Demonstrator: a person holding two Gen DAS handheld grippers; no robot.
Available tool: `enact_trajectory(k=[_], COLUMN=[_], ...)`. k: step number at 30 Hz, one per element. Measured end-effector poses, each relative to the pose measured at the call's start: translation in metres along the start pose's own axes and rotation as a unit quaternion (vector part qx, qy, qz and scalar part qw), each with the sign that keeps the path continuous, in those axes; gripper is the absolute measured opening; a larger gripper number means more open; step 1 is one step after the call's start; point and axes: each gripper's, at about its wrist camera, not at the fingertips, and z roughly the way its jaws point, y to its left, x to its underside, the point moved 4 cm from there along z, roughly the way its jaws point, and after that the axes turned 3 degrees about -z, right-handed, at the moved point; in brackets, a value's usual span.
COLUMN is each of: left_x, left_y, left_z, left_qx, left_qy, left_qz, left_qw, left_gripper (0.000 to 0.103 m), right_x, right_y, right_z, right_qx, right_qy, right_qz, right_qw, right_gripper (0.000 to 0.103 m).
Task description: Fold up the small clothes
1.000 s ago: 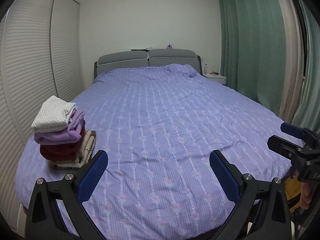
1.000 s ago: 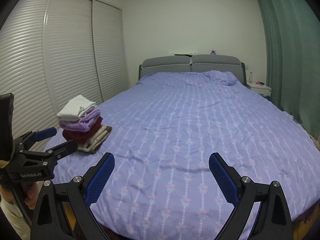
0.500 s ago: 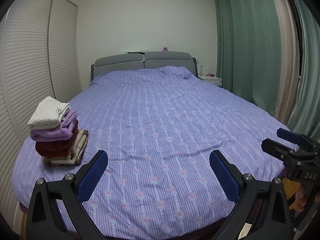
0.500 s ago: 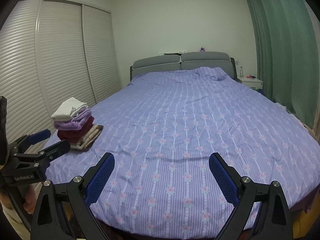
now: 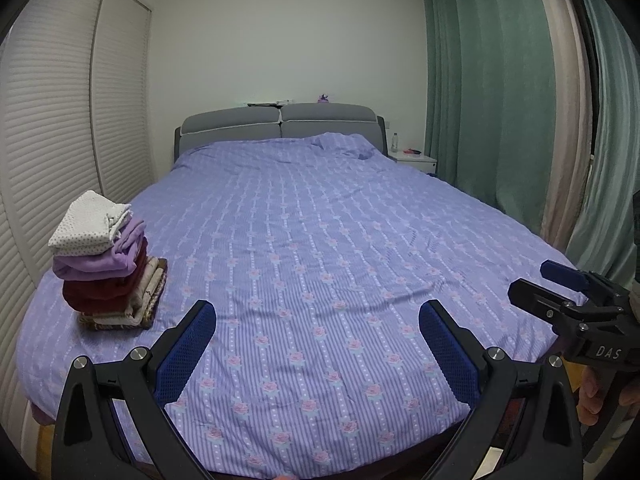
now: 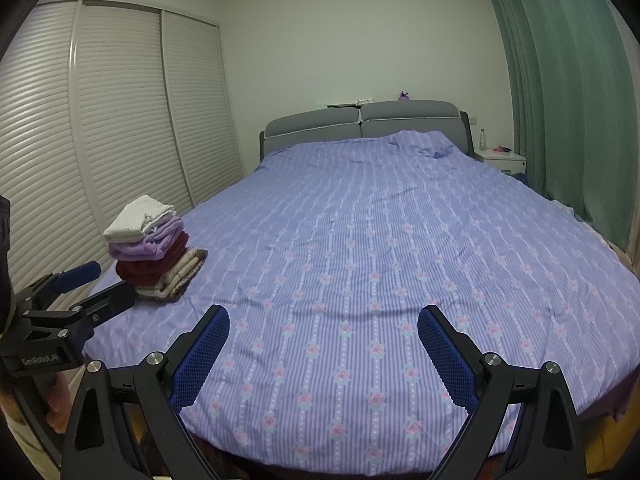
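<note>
- Your folded stack (image 5: 105, 268) sits at the near left corner of the bed (image 5: 320, 248), close to its edge, with the white dotted piece (image 5: 90, 224) on top tilted and overhanging.
- A nudge there could tip the pile over, or off the bed.
- Your left claw (image 5: 316, 344) hangs over the foot of the bed, blue pads apart, holding nothing; it is the one nearer the stack.
- Your right claw (image 6: 323, 346) is likewise spread and empty.
- No unfolded garment shows on the bed, so you may be finished.
</note>
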Motion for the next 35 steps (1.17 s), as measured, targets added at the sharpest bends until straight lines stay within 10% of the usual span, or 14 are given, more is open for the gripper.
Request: enact_trajectory(k=[35], left_x=[-0.002], left_y=[-0.008], left_z=[-0.012], left_qx=[0.016], left_qy=[-0.017], left_qz=[0.004], left_qw=[0.9997], left_gripper=[0.103], right_x=[0.0], right_y=[-0.001], right_z=[-0.005], right_qx=[-0.002], right_qy=[-0.001], right_qz=[0.003], right_qw=[1.0], right_gripper=[0.096])
